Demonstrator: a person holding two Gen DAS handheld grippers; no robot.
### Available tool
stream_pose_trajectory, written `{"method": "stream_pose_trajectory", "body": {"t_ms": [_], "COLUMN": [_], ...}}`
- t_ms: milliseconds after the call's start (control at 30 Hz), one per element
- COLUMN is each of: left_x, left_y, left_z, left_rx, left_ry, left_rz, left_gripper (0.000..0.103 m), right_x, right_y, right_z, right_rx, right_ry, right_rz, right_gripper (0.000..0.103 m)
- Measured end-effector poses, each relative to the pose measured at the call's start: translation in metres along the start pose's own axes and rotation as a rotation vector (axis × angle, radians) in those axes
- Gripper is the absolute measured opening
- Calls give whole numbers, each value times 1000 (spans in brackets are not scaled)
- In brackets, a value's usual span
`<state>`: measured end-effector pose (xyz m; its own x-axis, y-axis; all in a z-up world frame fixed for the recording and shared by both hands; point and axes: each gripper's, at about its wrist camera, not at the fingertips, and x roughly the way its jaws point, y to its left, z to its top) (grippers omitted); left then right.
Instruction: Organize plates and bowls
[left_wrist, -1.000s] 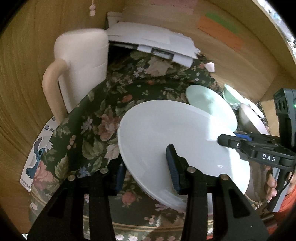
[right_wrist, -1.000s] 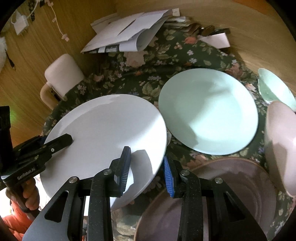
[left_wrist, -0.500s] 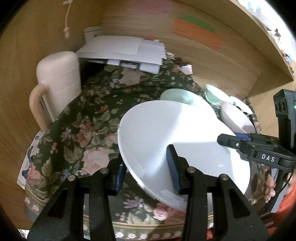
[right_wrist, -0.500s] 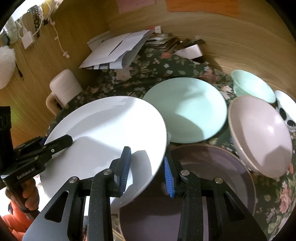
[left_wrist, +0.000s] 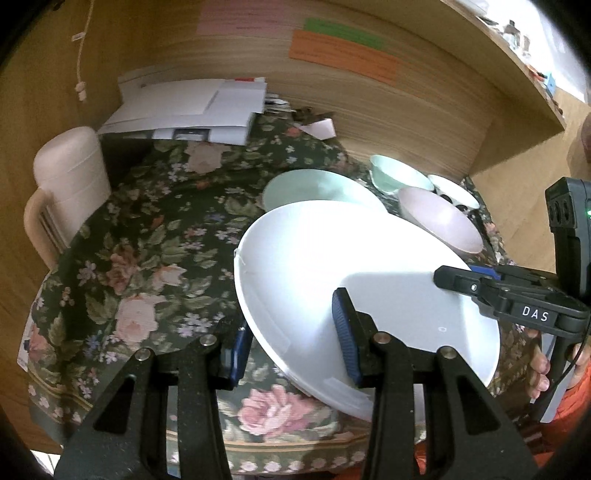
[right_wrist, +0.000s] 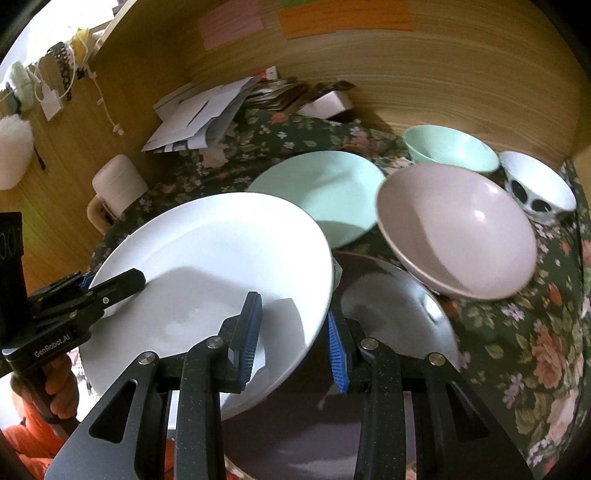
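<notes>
Left wrist: both tongs, left tongs (left_wrist: 291, 330) and right tongs (right_wrist: 293, 334), clamp opposite rims of white plate (left_wrist: 351, 266)

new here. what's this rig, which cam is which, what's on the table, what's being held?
No robot arm: a person holds a two-finger gripper in each hand, with a fisheye camera on each looking along its fingers. One picture is the left wrist view, the other the right wrist view, and each shows the other gripper too.

Both the left gripper and the right gripper clamp opposite edges of one white plate, lifted and tilted.

On the floral cloth lie a green plate, a pink bowl, a green bowl, a spotted bowl and a dark plate under the white one. Papers and a cream jug sit farther back.
</notes>
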<state>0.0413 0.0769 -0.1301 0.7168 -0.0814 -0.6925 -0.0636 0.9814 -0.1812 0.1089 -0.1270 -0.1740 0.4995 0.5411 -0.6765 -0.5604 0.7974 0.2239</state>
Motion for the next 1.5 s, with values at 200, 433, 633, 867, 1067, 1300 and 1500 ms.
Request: {"method": "stream_pose_trajectory", "body": {"t_ms": [200, 433, 633, 867, 1067, 1300, 1500], "left_x": [7, 18, 26, 34, 42, 53, 57], "left_y": [-19, -37, -48, -54, -57, -56, -53], "left_z": [-5, -11, -16, -19, -23, -25, -27], "left_rx": [14, 31, 38, 41, 47, 39, 28], "left_ry": [17, 45, 61, 79, 102, 128, 145], "left_rz": [-19, -39, -51, -58, -66, -80, -94], "left_gripper": [42, 42, 42, 42, 42, 42, 42], "right_x": [-8, -13, -15, -14, -12, -11, -12], "right_y": [-17, -34, -45, -52, -57, -59, -61], "right_z": [-8, -19, -25, -31, -35, -36, -34], "right_rx": [31, 74, 100, 125, 156, 173, 188], "right_ry": [4, 12, 17, 26, 34, 43, 49], "right_rz": [-13, -25, -30, -28, -28, -27, -13], "right_gripper": [31, 31, 31, 31, 31, 30, 31]}}
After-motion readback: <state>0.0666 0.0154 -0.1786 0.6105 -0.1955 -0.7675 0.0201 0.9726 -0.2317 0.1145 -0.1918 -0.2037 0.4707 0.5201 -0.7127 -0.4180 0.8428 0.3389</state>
